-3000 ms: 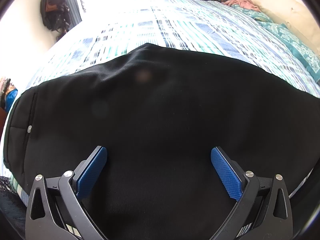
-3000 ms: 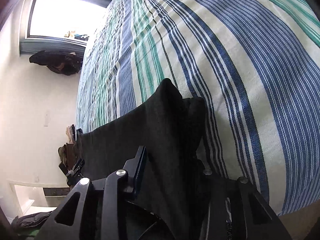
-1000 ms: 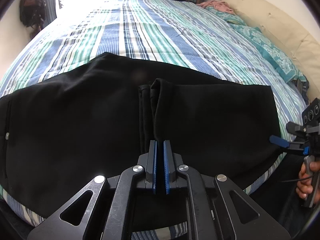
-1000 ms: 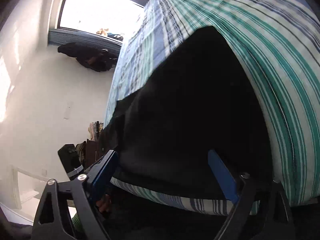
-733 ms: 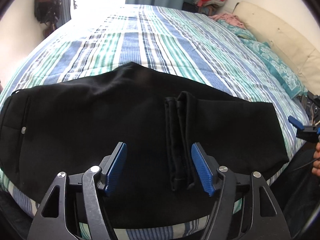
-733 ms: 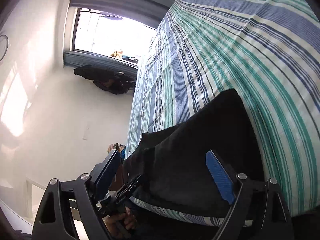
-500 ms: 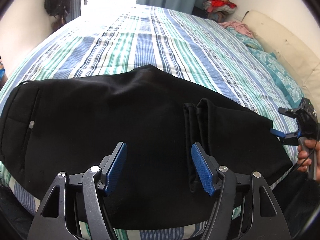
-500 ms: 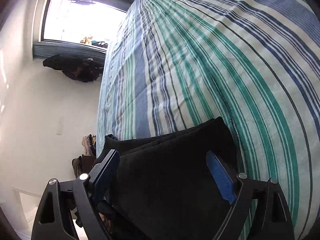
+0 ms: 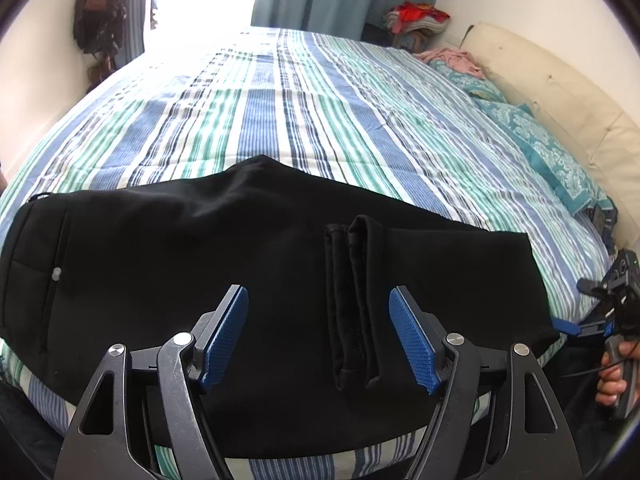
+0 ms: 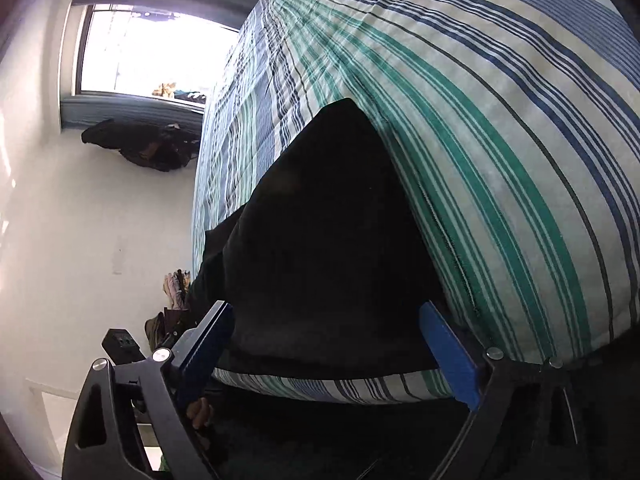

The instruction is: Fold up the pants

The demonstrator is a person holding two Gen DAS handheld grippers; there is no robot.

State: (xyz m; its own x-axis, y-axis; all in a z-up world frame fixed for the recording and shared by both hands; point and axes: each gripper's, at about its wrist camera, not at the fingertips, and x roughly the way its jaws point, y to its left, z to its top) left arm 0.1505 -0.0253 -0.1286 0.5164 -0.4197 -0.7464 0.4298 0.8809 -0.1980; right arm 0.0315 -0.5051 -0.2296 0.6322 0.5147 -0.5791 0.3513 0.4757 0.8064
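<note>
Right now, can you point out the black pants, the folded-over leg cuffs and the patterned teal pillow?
black pants (image 9: 168,256): left wrist view, flat seat panel.
leg cuffs (image 9: 354,304): left wrist view, doubled hem edges lying on the pants.
teal pillow (image 9: 548,152): left wrist view, patterned top face.

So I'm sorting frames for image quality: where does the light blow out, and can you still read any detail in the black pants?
Left wrist view: the window is pure white, glare washing the far bedspread; the pants keep faint seams and the hem folds. Right wrist view: window clipped too; pants a near-featureless black mass. Both bend straight stripes, fisheye-style.
</note>
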